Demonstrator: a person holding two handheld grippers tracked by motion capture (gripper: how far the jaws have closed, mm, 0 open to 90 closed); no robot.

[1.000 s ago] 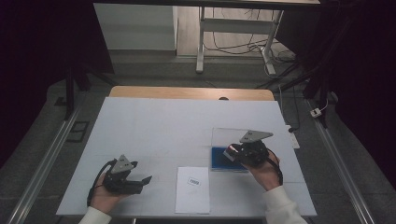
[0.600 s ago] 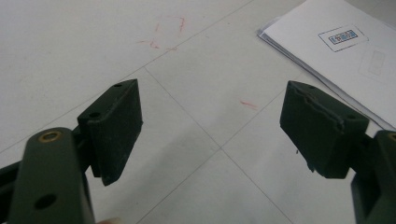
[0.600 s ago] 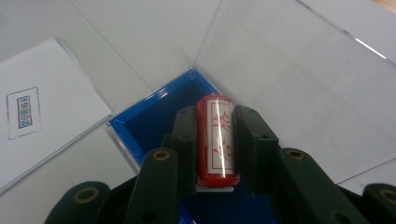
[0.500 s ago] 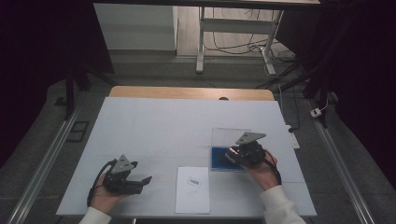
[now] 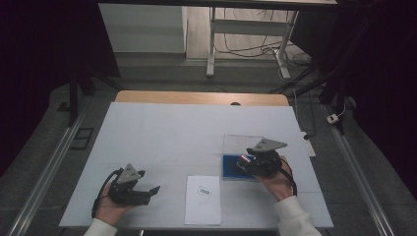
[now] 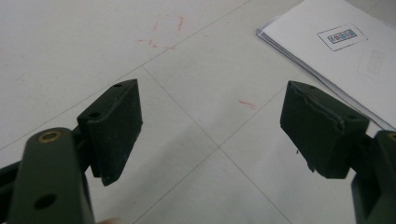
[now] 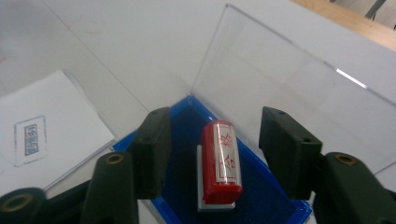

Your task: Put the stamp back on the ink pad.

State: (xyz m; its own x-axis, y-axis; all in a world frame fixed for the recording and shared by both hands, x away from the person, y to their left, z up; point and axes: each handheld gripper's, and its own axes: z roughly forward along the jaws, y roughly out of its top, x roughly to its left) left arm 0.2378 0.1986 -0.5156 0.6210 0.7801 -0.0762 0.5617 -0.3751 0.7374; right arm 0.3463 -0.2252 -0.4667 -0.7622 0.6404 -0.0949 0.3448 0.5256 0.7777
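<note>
A red stamp [image 7: 222, 161] with red characters on its white label lies on a blue ink pad [image 7: 268, 196], whose clear lid [image 7: 280, 79] stands open behind it. My right gripper [image 7: 215, 114] hangs over the pad with the stamp between its jaws. The jaws have just been opening and the pads do not touch the stamp. From above, the right gripper [image 5: 246, 162] sits at the pad [image 5: 230, 168], right of centre. My left gripper [image 5: 150, 191] rests open near the table's front left, nothing between its jaws [image 6: 210, 107].
A white sheet of paper [image 5: 202, 201] with a small printed box [image 5: 204, 191] lies at the front edge between the hands, and also to the right of the left gripper [image 6: 345, 56]. Faint red marks [image 6: 163, 32] spot the white tabletop [image 5: 172, 132].
The right gripper has shifted only slightly over the ink pad. The left hand has kept still.
</note>
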